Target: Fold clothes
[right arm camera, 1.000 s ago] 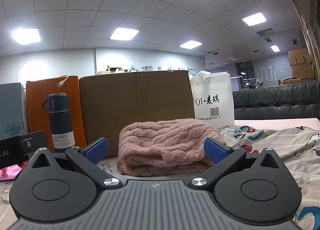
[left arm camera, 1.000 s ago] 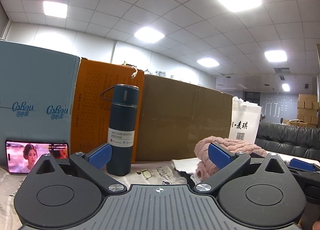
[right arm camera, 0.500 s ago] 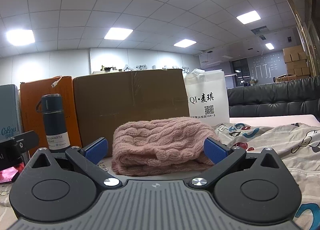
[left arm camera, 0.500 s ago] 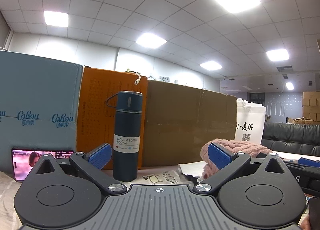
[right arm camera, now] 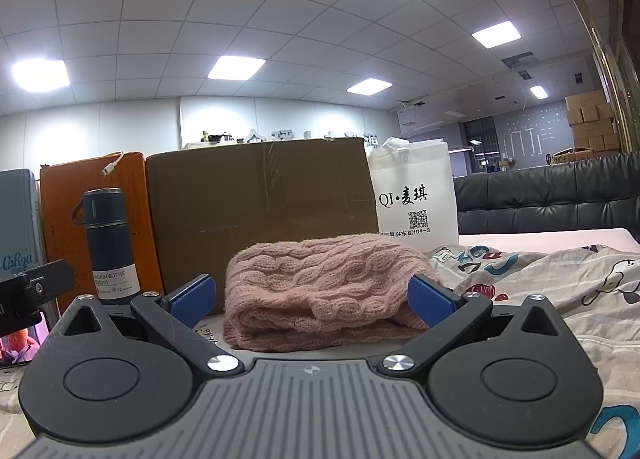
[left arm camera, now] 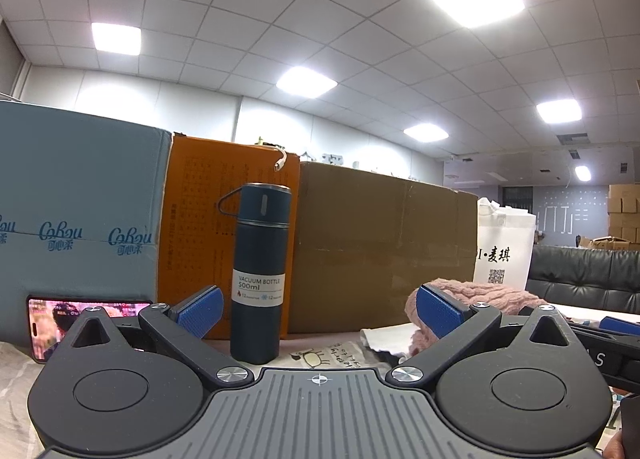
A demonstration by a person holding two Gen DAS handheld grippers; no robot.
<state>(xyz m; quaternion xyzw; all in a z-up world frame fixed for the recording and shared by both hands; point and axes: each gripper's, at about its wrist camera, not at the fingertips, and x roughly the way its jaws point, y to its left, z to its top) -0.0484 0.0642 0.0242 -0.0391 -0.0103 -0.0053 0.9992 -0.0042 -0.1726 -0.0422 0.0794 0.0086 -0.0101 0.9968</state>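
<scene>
Both tools gape; right tool (right arm camera: 311, 301) partly hides folded pink sweater (right arm camera: 320, 291).

We see a pink cable-knit sweater (right arm camera: 320, 291) folded into a thick, rounded bundle, lying at the centre of the right wrist frame. In the left wrist frame it (left arm camera: 488, 295) sits at the lower right, only its fuzzy top showing.

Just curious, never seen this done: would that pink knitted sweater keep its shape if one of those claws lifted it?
Probably not. The pink cable-knit sweater lies in soft folded layers, so it would likely droop and unfold. Its chunky, fuzzy knit looks grippy rather than slippery, and light for its bulk.
</scene>
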